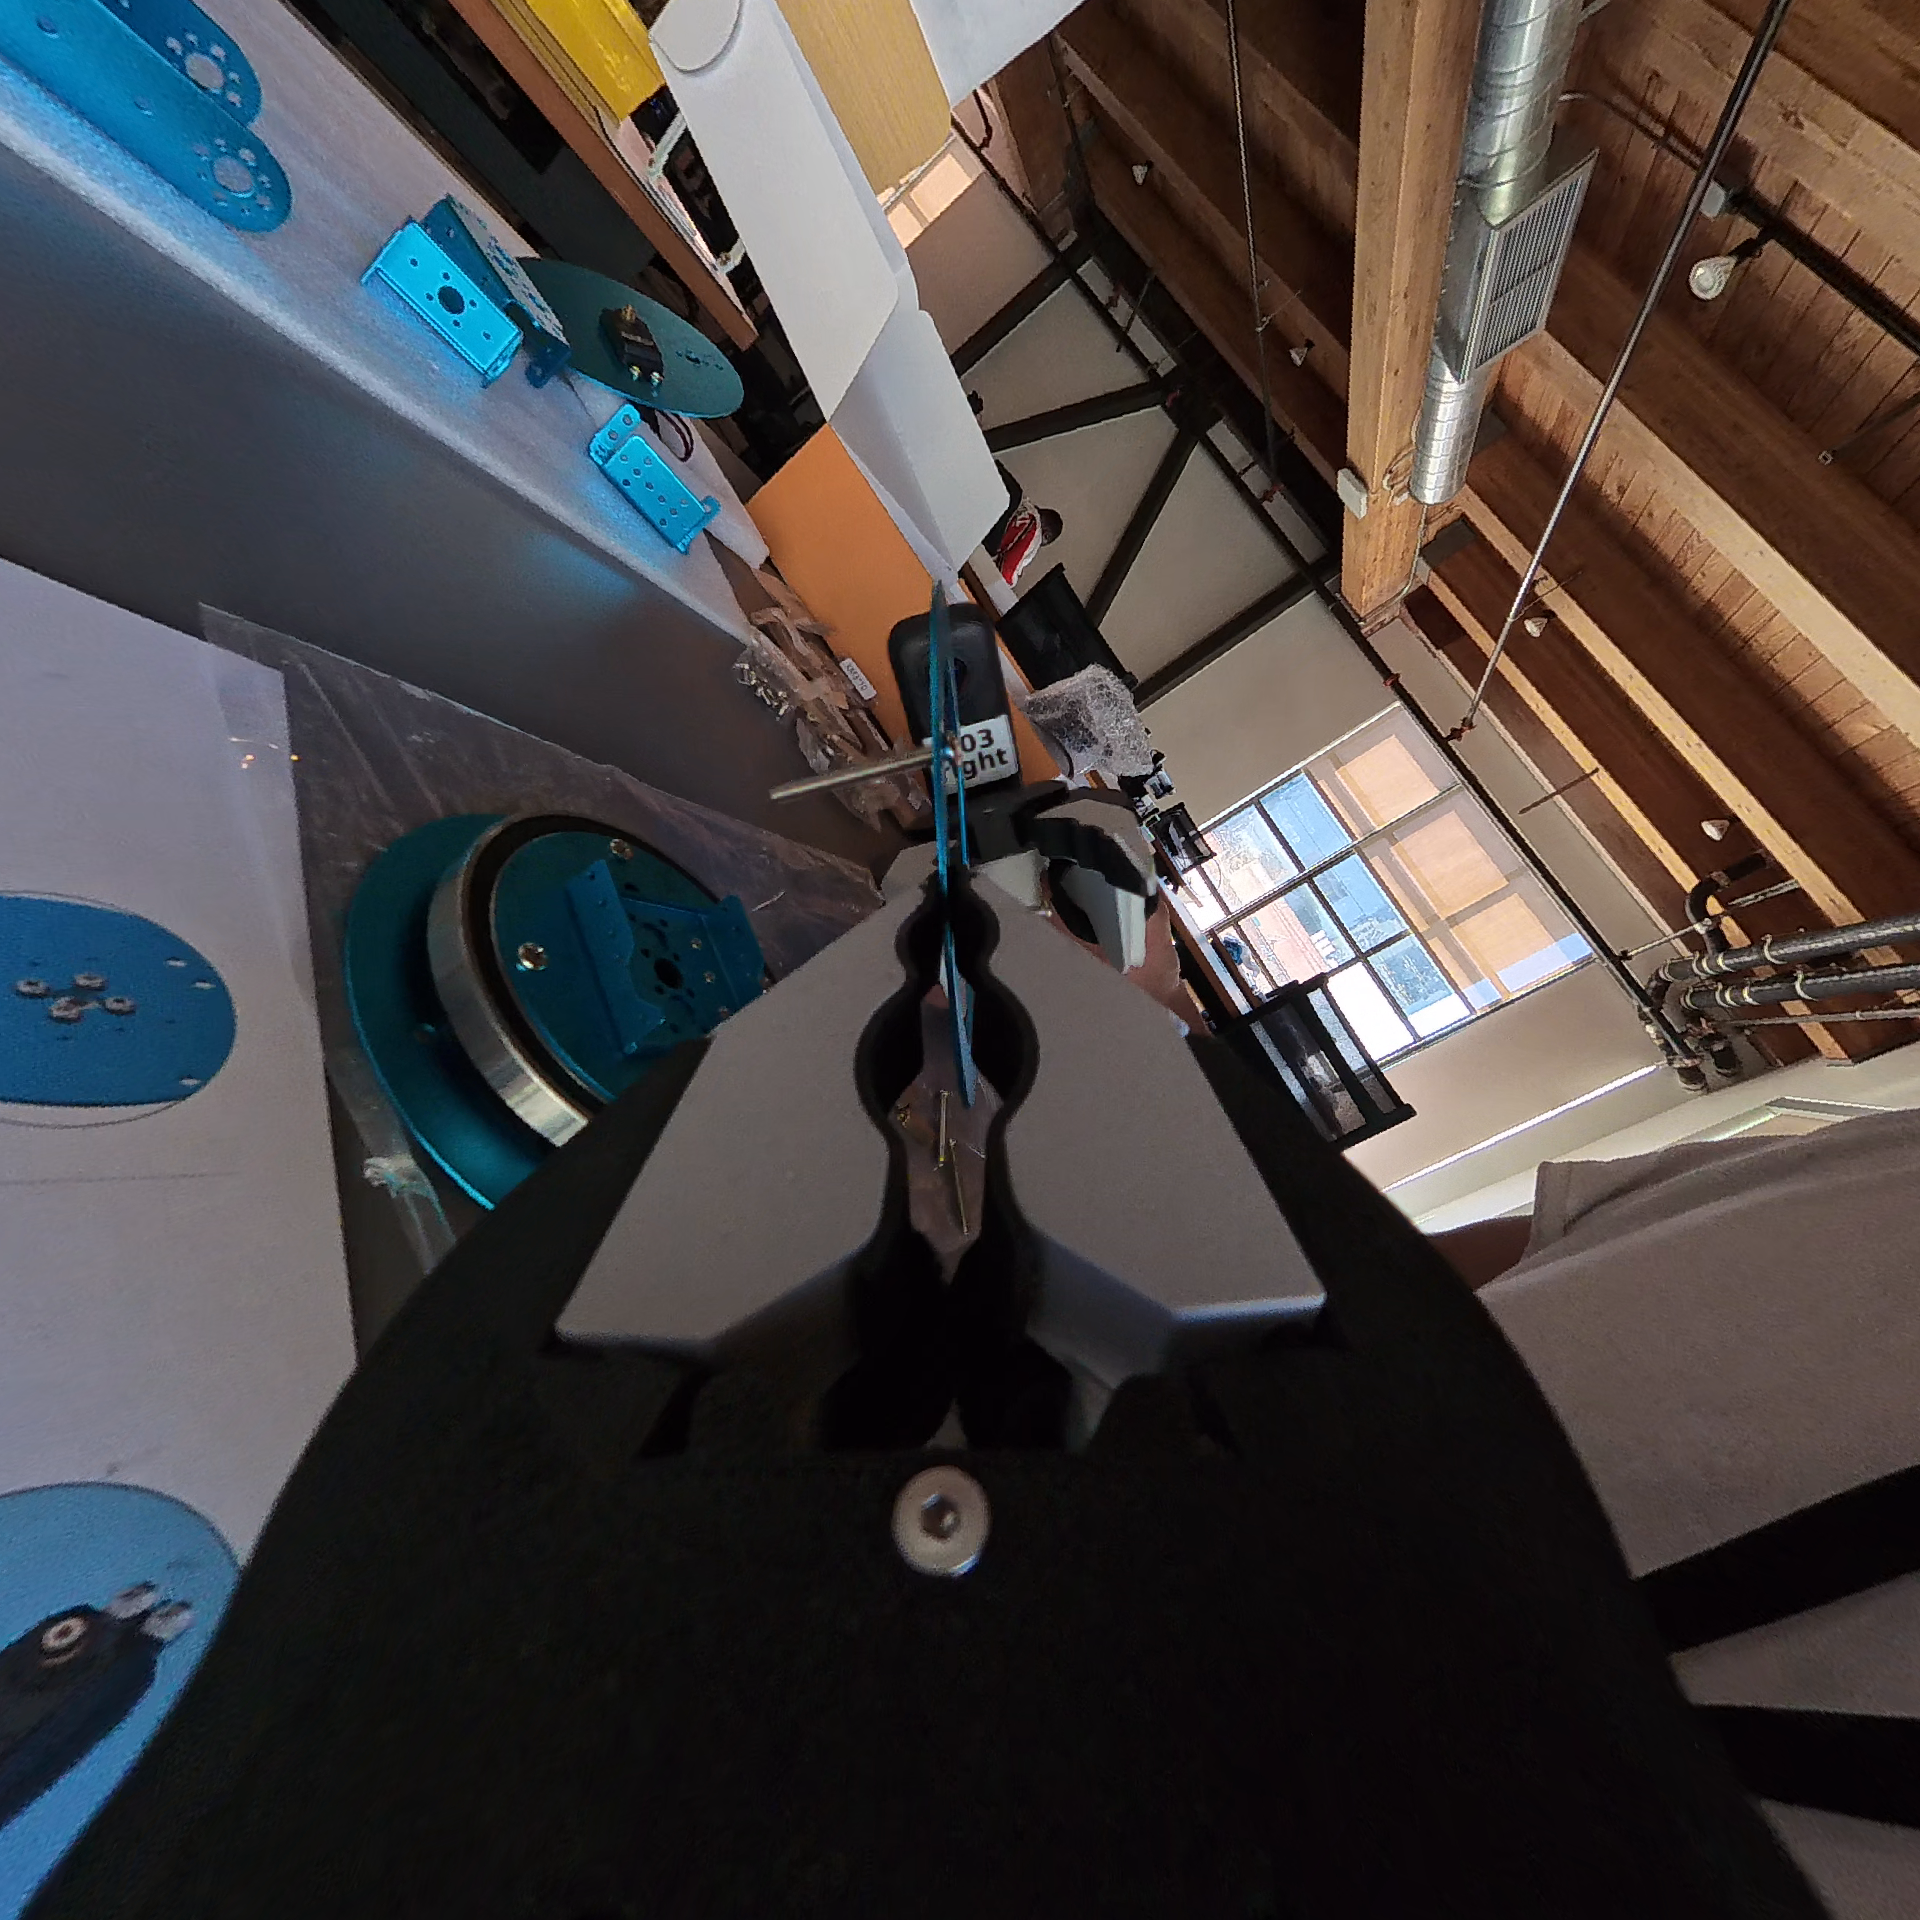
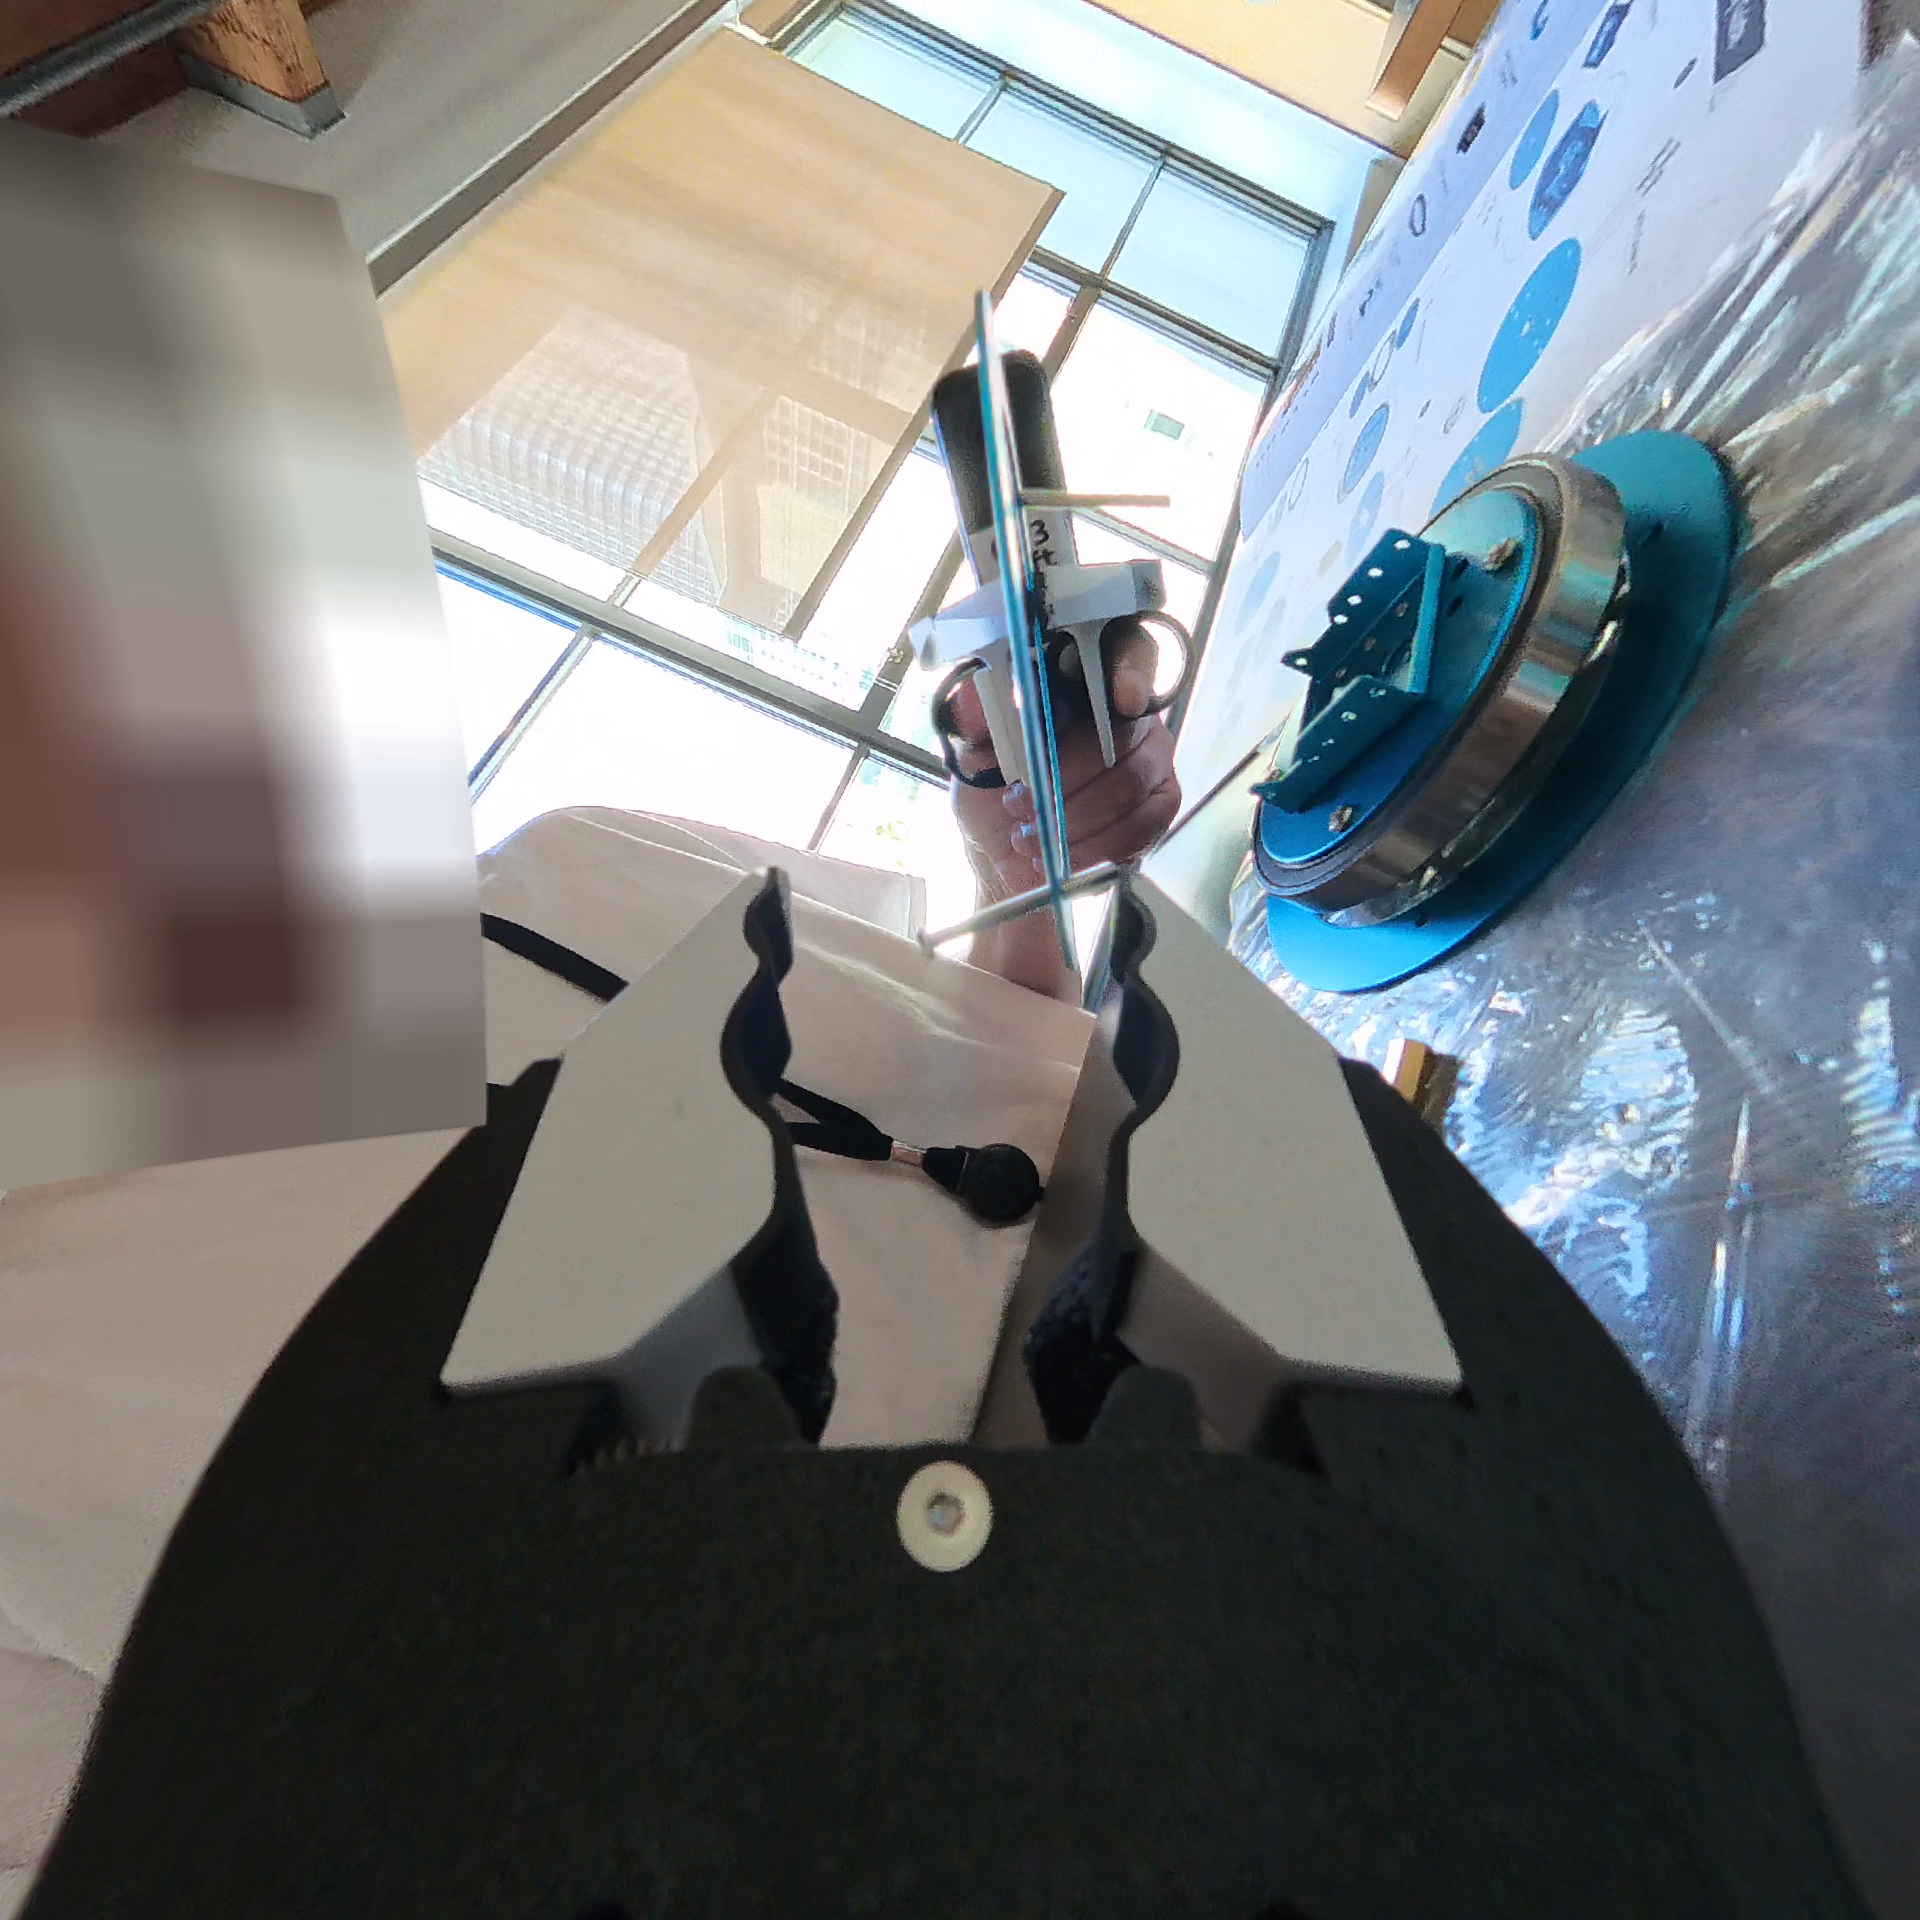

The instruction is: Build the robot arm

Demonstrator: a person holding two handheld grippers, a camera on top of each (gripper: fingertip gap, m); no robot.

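Note:
My left gripper (image 1: 951, 894) is shut on a thin blue metal disc (image 1: 948, 790), seen edge-on and held up in the air. A thin metal rod (image 1: 852, 777) pokes through the disc. In the right wrist view the left gripper (image 2: 1044, 727), in a person's hand (image 2: 1122, 800), holds the same disc (image 2: 1013, 540); two rods cross it, an upper one (image 2: 1107, 502) and a lower one (image 2: 997, 914). My right gripper (image 2: 951, 899) is open and empty. Its right fingertip (image 2: 1132, 914) is close to the disc's lower edge and the lower rod.
A blue turntable with a silver ring and a blue bracket (image 1: 582, 997) (image 2: 1455, 707) sits on a plastic-covered table (image 2: 1662, 1143). Blue brackets (image 1: 447, 291) (image 1: 649, 488) and a teal disc with a black part (image 1: 634, 343) lie farther off. A printed sheet (image 1: 104, 727) lies nearby. A person's white shirt (image 2: 914, 1039) is close. The grippers' ends are close to 8 cm from one another.

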